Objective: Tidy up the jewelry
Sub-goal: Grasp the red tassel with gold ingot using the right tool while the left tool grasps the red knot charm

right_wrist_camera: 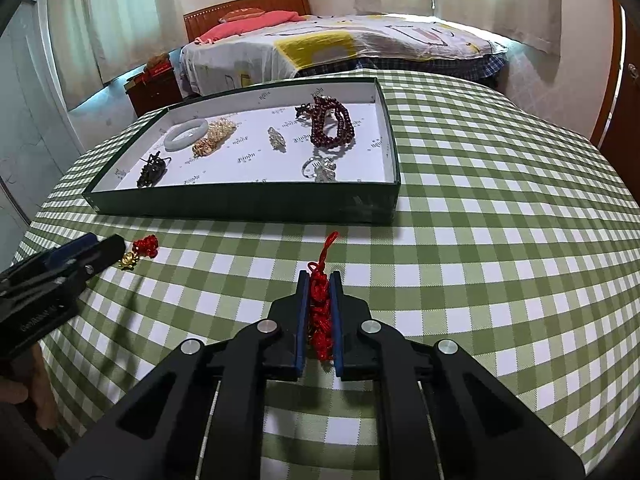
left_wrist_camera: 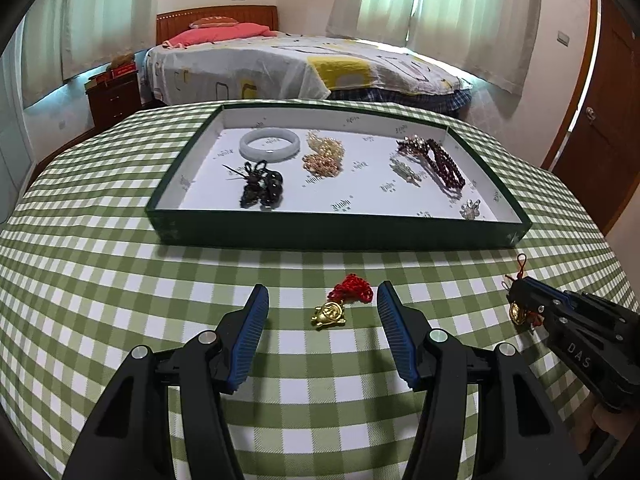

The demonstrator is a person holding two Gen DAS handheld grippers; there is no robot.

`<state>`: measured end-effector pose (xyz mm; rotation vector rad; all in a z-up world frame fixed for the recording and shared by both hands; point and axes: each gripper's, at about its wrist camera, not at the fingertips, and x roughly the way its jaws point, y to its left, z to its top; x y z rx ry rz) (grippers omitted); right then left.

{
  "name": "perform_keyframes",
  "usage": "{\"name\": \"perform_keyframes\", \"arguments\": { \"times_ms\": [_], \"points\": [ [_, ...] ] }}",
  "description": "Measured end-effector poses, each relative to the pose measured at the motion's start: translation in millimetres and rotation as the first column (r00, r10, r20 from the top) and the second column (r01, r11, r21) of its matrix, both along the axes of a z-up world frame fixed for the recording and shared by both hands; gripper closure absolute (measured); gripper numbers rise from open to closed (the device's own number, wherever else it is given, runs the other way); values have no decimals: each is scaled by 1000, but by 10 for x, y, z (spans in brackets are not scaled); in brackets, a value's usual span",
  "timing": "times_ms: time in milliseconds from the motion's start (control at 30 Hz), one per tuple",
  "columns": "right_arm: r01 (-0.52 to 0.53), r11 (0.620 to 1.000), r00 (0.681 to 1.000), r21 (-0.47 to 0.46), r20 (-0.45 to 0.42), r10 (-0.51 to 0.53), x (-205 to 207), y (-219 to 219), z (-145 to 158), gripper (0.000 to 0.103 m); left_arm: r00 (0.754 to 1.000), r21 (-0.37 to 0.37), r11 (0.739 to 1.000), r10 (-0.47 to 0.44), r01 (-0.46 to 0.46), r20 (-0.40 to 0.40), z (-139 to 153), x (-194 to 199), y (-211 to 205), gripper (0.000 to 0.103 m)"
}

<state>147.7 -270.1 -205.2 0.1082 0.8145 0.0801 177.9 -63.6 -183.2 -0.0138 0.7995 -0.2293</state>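
Note:
A green tray (left_wrist_camera: 340, 236) with a white floor holds a jade bangle (left_wrist_camera: 269, 142), a gold chain pile (left_wrist_camera: 323, 156), dark beads (left_wrist_camera: 260, 188), a dark red bead bracelet (left_wrist_camera: 444, 162) and small silver pieces. My left gripper (left_wrist_camera: 322, 298) is open, its fingers either side of a gold charm on a red cord (left_wrist_camera: 330, 312) lying on the cloth. My right gripper (right_wrist_camera: 319, 280) is shut on a second red cord charm (right_wrist_camera: 319, 316); its gold pendant (left_wrist_camera: 517, 312) shows in the left wrist view.
The table has a green checked cloth (right_wrist_camera: 480, 280). The tray (right_wrist_camera: 248, 202) sits at its far side. A bed (left_wrist_camera: 300, 64), a nightstand (left_wrist_camera: 114, 96) and a wooden door (left_wrist_camera: 600, 120) stand beyond.

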Motion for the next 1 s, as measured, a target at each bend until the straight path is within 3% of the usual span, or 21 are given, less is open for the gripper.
{"name": "perform_keyframes", "arguments": {
  "times_ms": [300, 500, 567, 1000],
  "points": [
    [-3, 1000, 1000, 13, 2, 3, 8, 9, 5, 93, 999, 5, 1000, -27, 27, -38, -57, 162, -90, 49],
    [3, 1000, 1000, 18, 4, -3, 22, 8, 6, 93, 997, 2, 999, -35, 35, -64, -100, 215, -118, 81],
    [4, 1000, 1000, 19, 5, -4, 22, 5, 4, 93, 997, -6, 1000, -31, 31, -65, -102, 212, -95, 87],
    [-3, 1000, 999, 23, 50, 2, -22, 26, 143, 93, 999, -20, 999, -34, 35, 29, 166, 49, -48, 91]
  ]
}}
